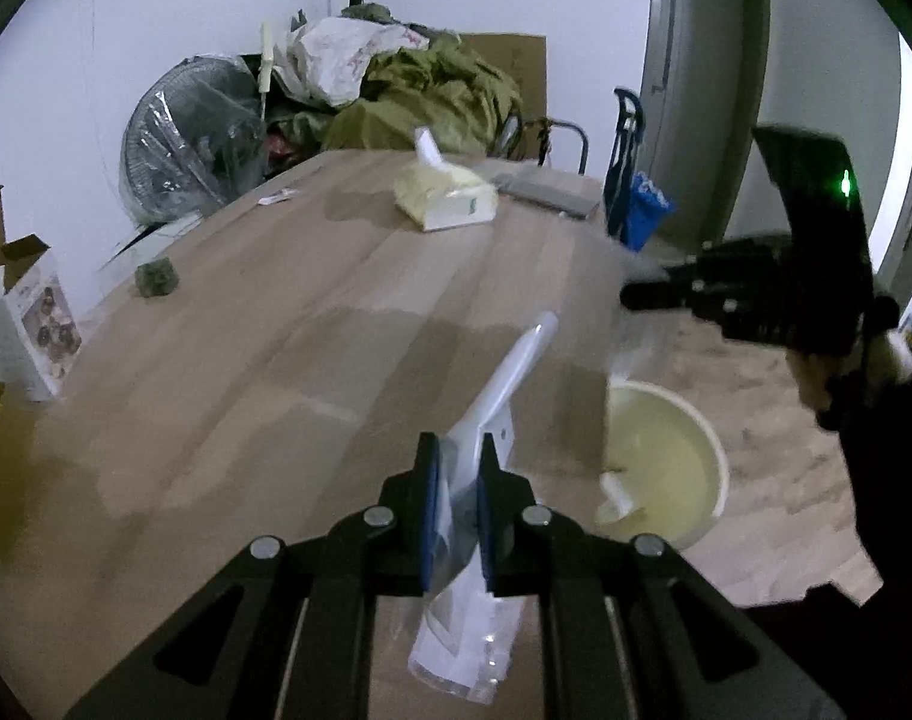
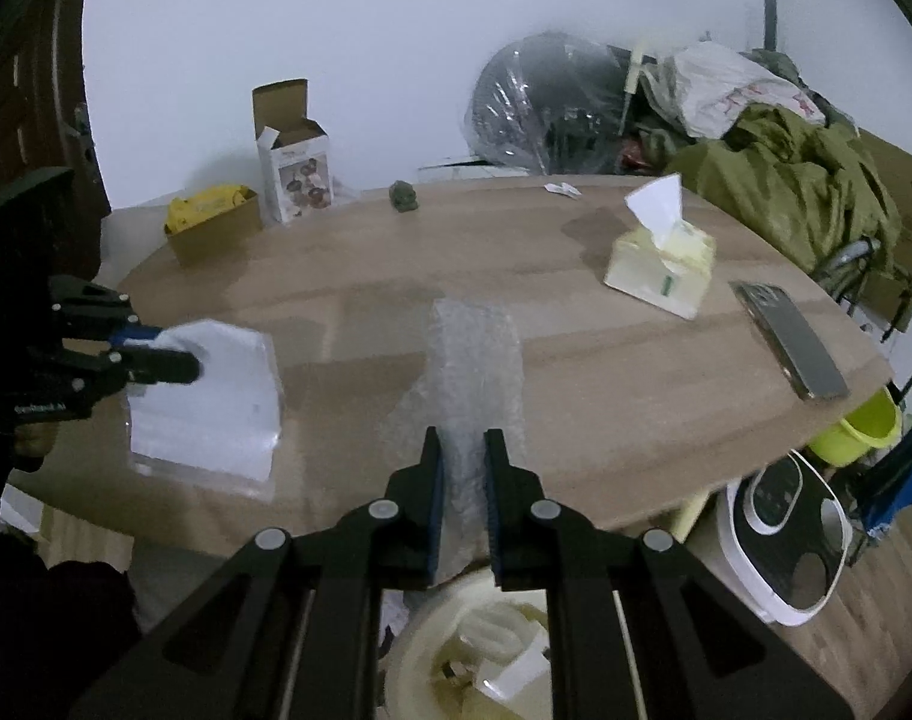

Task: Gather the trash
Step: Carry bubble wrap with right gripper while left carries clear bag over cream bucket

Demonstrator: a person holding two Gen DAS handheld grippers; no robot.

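Two grippers work over the wooden table [image 2: 606,372], each clamped on a piece of trash. The left gripper [image 1: 456,480] has its blue pads pressed on a clear plastic bag [image 1: 492,414] with white paper inside; seen from the right wrist, that same bag [image 2: 210,396] hangs flat above the table's near left edge, pinched at its upper left corner. The right gripper [image 2: 463,480] is shut on a strip of bubble wrap [image 2: 474,360], which stretches away from the pads over the middle of the table.

Below the table's near edge stands a pale bucket [image 1: 705,438] on the floor, holding scraps of white trash; the right wrist view shows its rim [image 2: 417,642] directly beneath the right gripper.

On the table, a tissue pack [image 2: 660,270] sits toward the far right with a sheet sticking up, and a dark phone [image 2: 792,348] lies near the right edge beside it. A small green lump [image 2: 403,197] rests near the far edge, and a small white wrapper [image 2: 564,188] lies farther right along that edge. At the table's far left stand a cardboard box [image 2: 216,228] with something yellow in it and an open white carton [image 2: 294,168].

Behind the table are a plastic-wrapped fan [image 2: 540,108] and a heap of olive cloth [image 2: 786,180] under a white bag [image 2: 726,90]. Under the table's right end sit a green pail [image 2: 858,426] and a white appliance [image 2: 780,546].
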